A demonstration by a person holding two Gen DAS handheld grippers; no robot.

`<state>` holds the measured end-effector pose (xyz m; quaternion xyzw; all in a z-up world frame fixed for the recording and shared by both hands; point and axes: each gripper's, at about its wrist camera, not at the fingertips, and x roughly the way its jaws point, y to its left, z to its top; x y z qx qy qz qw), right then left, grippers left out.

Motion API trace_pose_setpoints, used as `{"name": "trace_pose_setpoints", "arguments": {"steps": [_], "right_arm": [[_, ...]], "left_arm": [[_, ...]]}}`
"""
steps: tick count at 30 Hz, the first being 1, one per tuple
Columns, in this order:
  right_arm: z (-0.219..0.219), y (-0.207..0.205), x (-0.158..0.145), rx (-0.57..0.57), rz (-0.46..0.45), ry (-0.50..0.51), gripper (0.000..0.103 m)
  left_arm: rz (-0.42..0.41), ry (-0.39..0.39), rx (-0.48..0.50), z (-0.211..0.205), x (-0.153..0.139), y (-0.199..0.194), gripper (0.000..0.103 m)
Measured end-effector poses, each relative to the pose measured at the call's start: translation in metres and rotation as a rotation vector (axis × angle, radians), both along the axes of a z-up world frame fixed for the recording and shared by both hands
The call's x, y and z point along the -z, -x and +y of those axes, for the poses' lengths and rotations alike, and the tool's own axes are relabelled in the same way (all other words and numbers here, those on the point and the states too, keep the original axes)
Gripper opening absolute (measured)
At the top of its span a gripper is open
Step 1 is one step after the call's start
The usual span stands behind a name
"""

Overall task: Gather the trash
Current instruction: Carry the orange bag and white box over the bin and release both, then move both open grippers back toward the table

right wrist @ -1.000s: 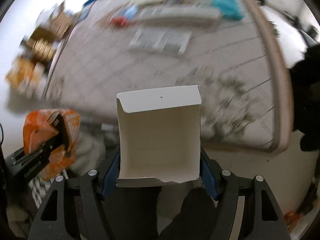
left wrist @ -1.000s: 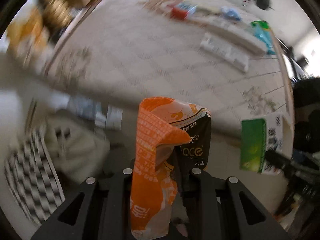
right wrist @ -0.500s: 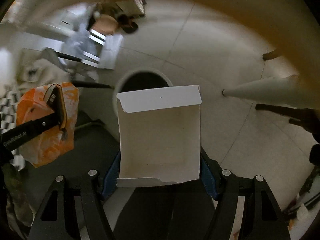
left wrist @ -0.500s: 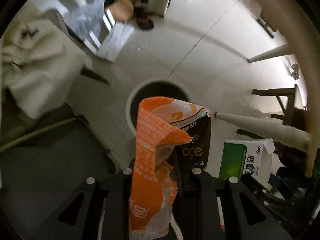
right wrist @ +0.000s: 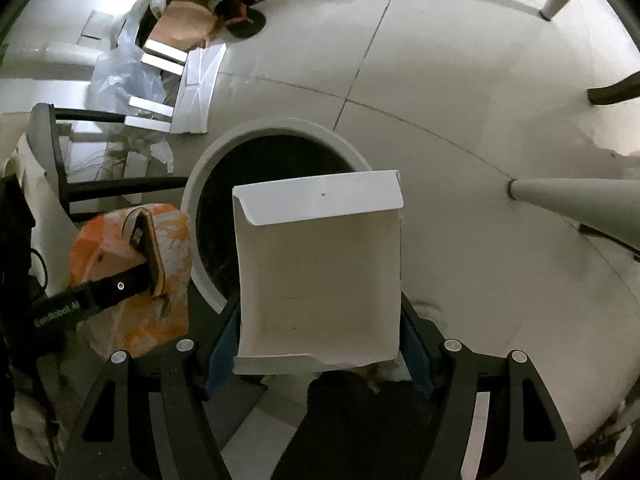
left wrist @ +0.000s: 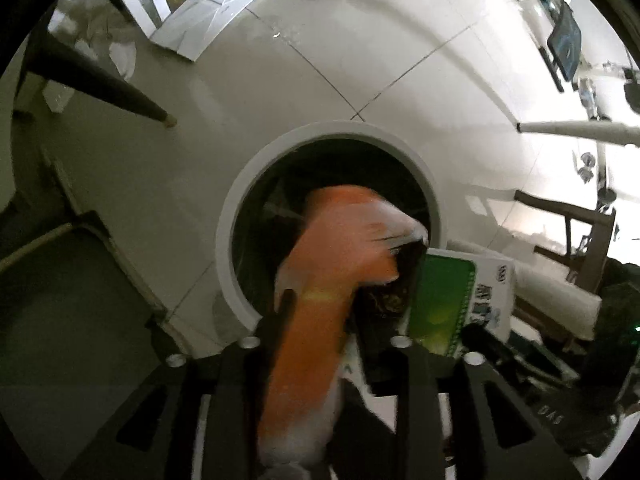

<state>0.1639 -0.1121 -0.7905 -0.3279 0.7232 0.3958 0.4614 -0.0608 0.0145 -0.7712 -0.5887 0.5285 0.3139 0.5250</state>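
**Two pieces of trash over the bin mouth**

The orange wrapper (left wrist: 320, 300) sits between the fingers of the left gripper (left wrist: 324, 320), above the round opening of the white-rimmed bin (left wrist: 320, 130). In the left wrist view it is smeared by motion blur, so its print cannot be read and its edges are soft; whether the fingers clamp it or have let go cannot be told from that view. In the right wrist view the wrapper (right wrist: 132, 276) is sharper, with one finger of the left gripper (right wrist: 146, 252) lying against its face, but the other finger is hidden behind it.

The right gripper (right wrist: 320, 320) is clamped on a white carton (right wrist: 320, 276), open side toward the camera, flap up. It covers the right part of the bin (right wrist: 276, 128) and hides the fingertips holding it. From the left wrist view the carton (left wrist: 468, 296) shows its green and white printed side, partly cut off by the wrapper.

The bin's interior is dark; its contents cannot be made out. It stands on a pale tiled floor (right wrist: 460, 80). Beyond lie flattened cardboard (right wrist: 196, 92) and clear plastic (right wrist: 124, 72).
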Motion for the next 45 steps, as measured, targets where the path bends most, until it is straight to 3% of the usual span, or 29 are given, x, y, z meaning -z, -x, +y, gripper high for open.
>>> {"name": "trace_pose_setpoints", "arguments": {"steps": [1, 2, 4, 5, 9, 17, 21, 26, 31, 41, 45], "right_arm": [[0.006, 0.004, 0.008, 0.000, 0.005, 0.001, 0.076], [0.008, 0.007, 0.012, 0.004, 0.015, 0.001, 0.079], [0.008, 0.008, 0.017, 0.007, 0.045, -0.005, 0.087], [0.011, 0.012, 0.020, 0.005, 0.047, -0.007, 0.101], [0.011, 0.018, 0.011, -0.038, -0.008, -0.012, 0.103], [0.009, 0.039, -0.041, -0.170, -0.183, -0.020, 0.103], [0.006, 0.046, -0.079, -0.207, -0.249, -0.025, 0.103], [0.002, 0.049, -0.139, -0.220, -0.269, -0.029, 0.103], [-0.002, 0.048, -0.206, -0.218, -0.265, -0.047, 0.103], [0.013, 0.048, -0.371, -0.187, -0.233, -0.143, 0.103], [0.027, 0.033, -0.432, -0.119, -0.220, -0.181, 0.103]], "left_arm": [[-0.001, -0.003, -0.011, 0.000, 0.000, 0.002, 0.066], [-0.001, -0.008, -0.021, 0.000, -0.001, 0.005, 0.085], [0.003, -0.019, -0.038, -0.001, -0.006, 0.013, 0.086], [0.007, -0.021, -0.039, -0.002, -0.009, 0.017, 0.086], [0.107, -0.108, -0.008, -0.007, -0.029, 0.027, 0.095], [0.297, -0.237, 0.092, -0.035, -0.070, 0.025, 0.096], [0.325, -0.248, 0.123, -0.047, -0.099, 0.020, 0.096], [0.343, -0.261, 0.134, -0.057, -0.149, 0.020, 0.096], [0.338, -0.287, 0.128, -0.064, -0.217, 0.022, 0.096], [0.294, -0.344, 0.079, -0.073, -0.366, 0.030, 0.096], [0.307, -0.413, 0.088, -0.062, -0.422, 0.023, 0.096]]}}
